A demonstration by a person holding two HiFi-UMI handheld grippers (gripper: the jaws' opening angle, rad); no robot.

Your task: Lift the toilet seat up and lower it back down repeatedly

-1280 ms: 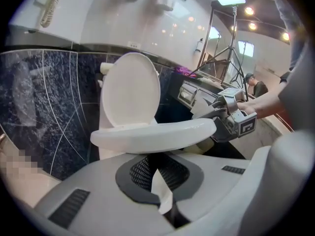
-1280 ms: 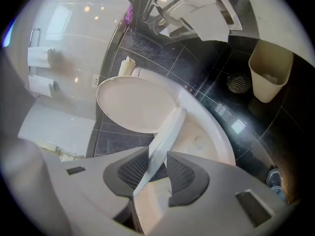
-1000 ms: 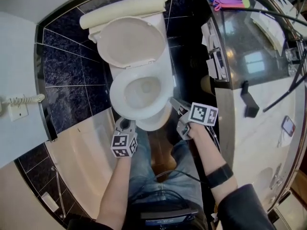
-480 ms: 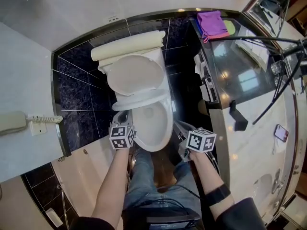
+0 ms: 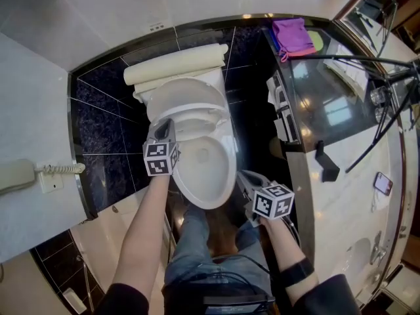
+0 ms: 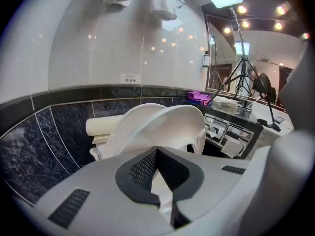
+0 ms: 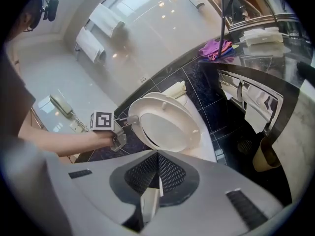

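Observation:
The white toilet has its lid (image 5: 186,89) upright against the tank. The toilet seat (image 5: 199,118) is tilted partway up over the bowl (image 5: 205,190). My left gripper (image 5: 164,126) is shut, with its tips against the seat's left rim and nothing between the pads. In the left gripper view the left gripper (image 6: 156,150) has the raised seat (image 6: 183,119) arching just above its tips. My right gripper (image 5: 241,176) hangs beside the bowl's right front, apart from it. Its jaws have just closed on nothing, and in the right gripper view the right gripper (image 7: 157,154) is shut. The same view shows the left gripper (image 7: 129,120) at the seat (image 7: 197,132).
A dark counter (image 5: 328,84) runs along the right with a purple cloth (image 5: 293,34), a tripod and a phone (image 5: 380,183). A paper holder (image 5: 283,120) is on its side. A wall telephone (image 5: 20,173) hangs at the left. The person's jeans (image 5: 197,241) are in front of the bowl.
My left gripper went from the bowl's front edge up along its left side, and the seat rose off the bowl toward the lid. My right gripper stayed beside the bowl and its jaws closed.

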